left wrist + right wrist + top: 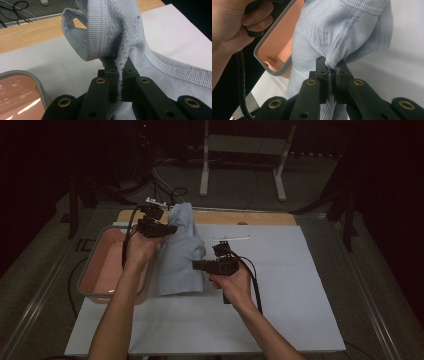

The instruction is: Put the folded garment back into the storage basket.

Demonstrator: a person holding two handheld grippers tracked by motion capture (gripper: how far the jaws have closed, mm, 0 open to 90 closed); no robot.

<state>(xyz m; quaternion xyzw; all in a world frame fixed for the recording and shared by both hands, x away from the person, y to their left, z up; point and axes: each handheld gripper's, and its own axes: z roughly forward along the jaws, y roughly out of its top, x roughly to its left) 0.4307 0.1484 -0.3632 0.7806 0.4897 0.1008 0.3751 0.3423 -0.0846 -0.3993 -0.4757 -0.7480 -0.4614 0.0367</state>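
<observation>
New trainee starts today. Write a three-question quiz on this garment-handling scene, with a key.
1. True or false: the left gripper is clamped on the light blue knit garment.
2. What is the right gripper shut on? A) the pink tub B) the garment C) a cable
3. On which side of the garment, in the high view, does the pink tub stand?

Key
1. True: knit fabric is pinched between its jaws.
2. B: bunched knit is caught between its jaws.
3. On the left, with the garment's edge draped over its rim and the rest lying on the white sheet.
</observation>
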